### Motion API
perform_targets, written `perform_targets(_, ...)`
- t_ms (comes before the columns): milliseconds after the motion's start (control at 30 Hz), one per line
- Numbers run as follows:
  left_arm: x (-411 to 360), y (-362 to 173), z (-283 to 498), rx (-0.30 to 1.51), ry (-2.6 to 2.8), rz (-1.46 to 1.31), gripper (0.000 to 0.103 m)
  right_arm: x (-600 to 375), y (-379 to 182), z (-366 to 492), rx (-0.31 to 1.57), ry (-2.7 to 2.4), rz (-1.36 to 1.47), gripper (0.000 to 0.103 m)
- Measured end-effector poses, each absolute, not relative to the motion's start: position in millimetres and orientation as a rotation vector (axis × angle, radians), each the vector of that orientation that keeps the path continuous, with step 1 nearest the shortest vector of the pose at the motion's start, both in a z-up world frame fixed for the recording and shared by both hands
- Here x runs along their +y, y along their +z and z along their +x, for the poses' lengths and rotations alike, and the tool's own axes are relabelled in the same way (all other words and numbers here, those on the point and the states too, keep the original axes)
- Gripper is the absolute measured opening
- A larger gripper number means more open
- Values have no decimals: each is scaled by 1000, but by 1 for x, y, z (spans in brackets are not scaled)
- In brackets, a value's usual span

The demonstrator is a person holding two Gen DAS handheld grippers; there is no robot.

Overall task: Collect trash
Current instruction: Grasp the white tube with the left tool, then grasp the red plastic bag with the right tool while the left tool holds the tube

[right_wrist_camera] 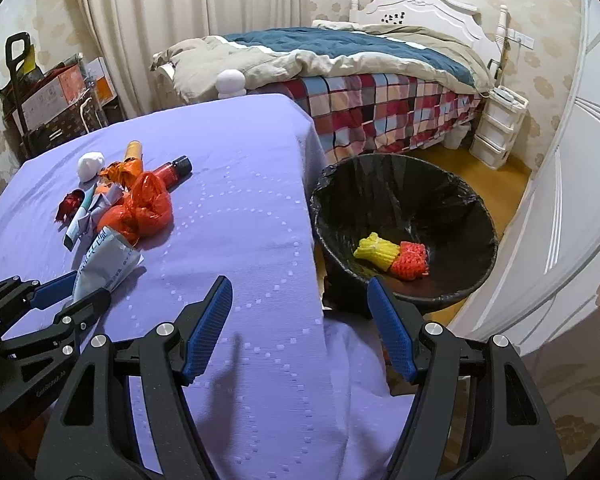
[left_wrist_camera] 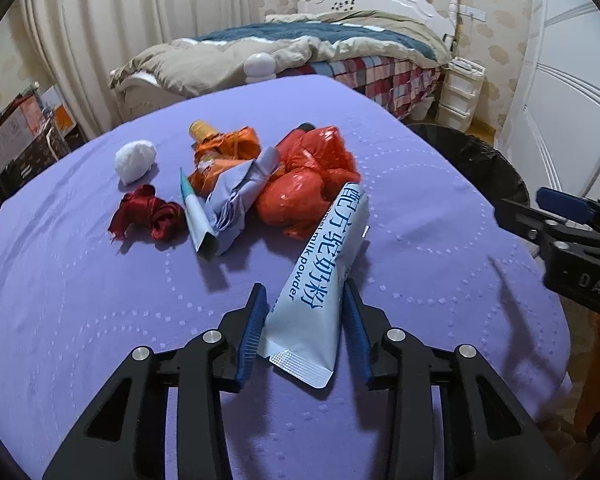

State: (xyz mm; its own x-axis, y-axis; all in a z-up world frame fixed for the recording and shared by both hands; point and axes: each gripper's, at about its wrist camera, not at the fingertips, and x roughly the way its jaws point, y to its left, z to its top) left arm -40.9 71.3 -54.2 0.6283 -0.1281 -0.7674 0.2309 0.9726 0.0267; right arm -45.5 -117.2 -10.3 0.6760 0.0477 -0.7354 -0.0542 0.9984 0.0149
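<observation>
The left gripper [left_wrist_camera: 306, 322] has its blue ribbed fingers [left_wrist_camera: 253, 332] pinching the near end of a long, pale blue foil milk-powder sachet [left_wrist_camera: 324, 276], whose crimped bottom seal juts out toward the camera while its far end tilts up against a crumpled orange-red plastic bag [left_wrist_camera: 308, 178]. The sachet lies on a table covered in a lilac cloth with dotted stitching [left_wrist_camera: 99, 300]. Behind it sits a heap: a white paper wad [left_wrist_camera: 135, 160], a twisted dark red satin scrap [left_wrist_camera: 147, 216], a flattened light blue tube [left_wrist_camera: 197, 220] and creased orange wrapping [left_wrist_camera: 227, 152] that half hides a bottle; what lies under the heap is hard to make out. The right gripper [right_wrist_camera: 300, 320] hangs over the table's right edge with its fingers spread and nothing between them. Beyond that edge stands a round bin lined with a black glossy bag [right_wrist_camera: 404, 232], holding yellow foam netting [right_wrist_camera: 376, 254] and orange-red foam netting [right_wrist_camera: 410, 264]; its near rim is cut off by a finger.
</observation>
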Motion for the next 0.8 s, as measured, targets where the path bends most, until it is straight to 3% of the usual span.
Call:
perform_targets(667, 133, -23, -68, 751, -46, -31, 36, -66, -17, -42, 834, 180, -60, 68)
perform_targets(800, 160, -23, -63, 746, 51, -66, 36, -43, -23, -35, 850, 228, -85, 75)
